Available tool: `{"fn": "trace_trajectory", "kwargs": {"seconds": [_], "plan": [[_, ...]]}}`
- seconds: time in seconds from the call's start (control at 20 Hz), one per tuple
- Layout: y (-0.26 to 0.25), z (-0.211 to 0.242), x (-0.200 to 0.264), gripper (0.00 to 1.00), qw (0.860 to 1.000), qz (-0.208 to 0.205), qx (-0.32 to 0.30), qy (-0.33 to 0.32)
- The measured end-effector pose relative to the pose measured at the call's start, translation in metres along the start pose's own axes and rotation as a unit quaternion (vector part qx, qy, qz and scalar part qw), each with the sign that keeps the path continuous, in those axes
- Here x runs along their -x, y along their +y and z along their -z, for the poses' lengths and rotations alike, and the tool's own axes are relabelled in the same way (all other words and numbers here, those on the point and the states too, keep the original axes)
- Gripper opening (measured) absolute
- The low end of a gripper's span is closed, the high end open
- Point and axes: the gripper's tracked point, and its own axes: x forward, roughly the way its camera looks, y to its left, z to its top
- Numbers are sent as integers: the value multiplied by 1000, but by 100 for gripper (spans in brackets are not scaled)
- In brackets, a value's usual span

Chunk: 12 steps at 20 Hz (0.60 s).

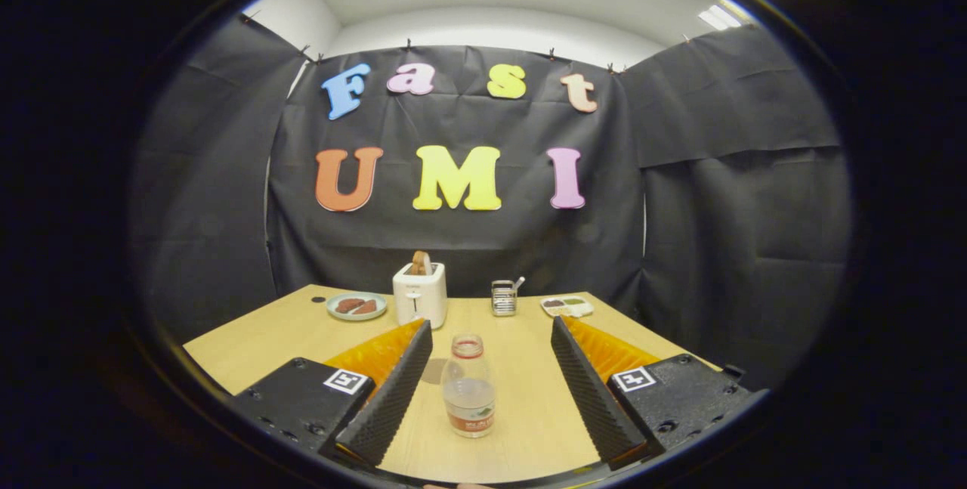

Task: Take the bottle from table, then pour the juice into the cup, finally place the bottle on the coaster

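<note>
A: How do the tongs (491, 357) stand?

B: They are spread wide, and they hold nothing. The bottle (468, 387) stands upright on the worktop (287, 330), between the two fingers but touching neither of them. It is a little nearer to the left finger.

A: What kind of bottle is it?

B: It is clear, with a label around the lower part, and the top has a reddish ring.

A: Is there a coaster?

B: I see a small flat brownish patch (434, 370) on the worktop just beside the bottle, partly behind the left finger. I cannot tell if it is the coaster.

A: And farther away?

B: Beyond the fingers, near the wall, there is a white toaster (420, 294) with a slice of bread (421, 263) standing in it. At its left lies a plate (356, 306) with food. At its right stands a small metal holder (504, 297), then a flat dish (567, 306).
</note>
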Motion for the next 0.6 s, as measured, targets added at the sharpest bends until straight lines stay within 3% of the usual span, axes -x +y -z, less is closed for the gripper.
{"fn": "trace_trajectory", "kwargs": {"seconds": [0.6], "plan": [[6, 54, -39, 100, 1000, -13, -25, -6]]}}
